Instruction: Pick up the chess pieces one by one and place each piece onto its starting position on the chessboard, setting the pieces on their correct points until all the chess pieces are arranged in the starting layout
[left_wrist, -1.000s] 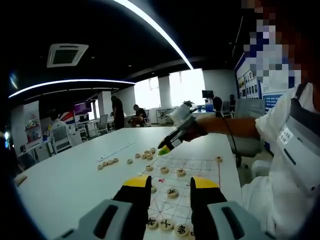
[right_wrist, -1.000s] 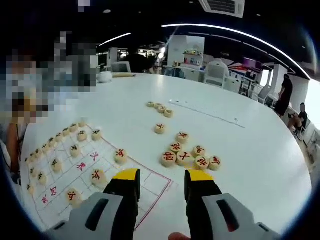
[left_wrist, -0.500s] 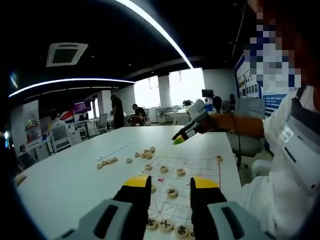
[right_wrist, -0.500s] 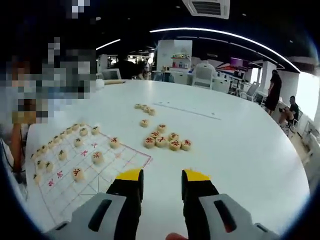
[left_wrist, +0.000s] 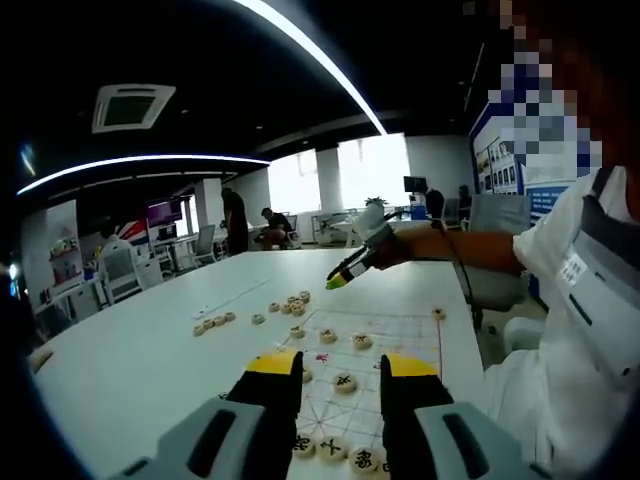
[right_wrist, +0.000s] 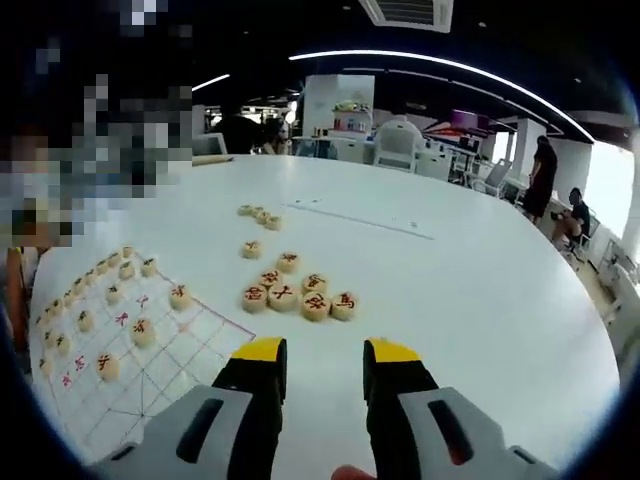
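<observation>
right gripper (right_wrist: 322, 350) sits at the bottom centre of the right gripper view, fingers (right_wrist: 261, 352) spread apart with bare white surface (right_wrist: 480, 300) between them, nothing held. the loose cluster of chess pieces (right_wrist: 297, 297) lies just above the fingertips, mid-frame, red characters up, several touching each other. smaller loose row (right_wrist: 258, 214) sits further up. chessboard (right_wrist: 170, 360) is at lower left, with a line of pieces along its far left edge and a few scattered on the grid.

left gripper (left_wrist: 341, 367) is at the bottom centre of the left gripper view, fingers also released and empty, hovering over the near edge of the board; placed pieces (left_wrist: 345, 461) show between and below its fingertips. the right gripper shows in that view too, mid-right, reaching out above the loose pieces.

judgement: next grab is from the cluster. risks:
- pieces are packed touching, so closing fingers could nudge neighbours or pinch two at once.
- flat discs on a smooth surface could slide out of a shallow pinch.
- carrying back over the board risks knocking set pieces off their points.
- characters are too small to read here, so a wrong point is possible.
</observation>
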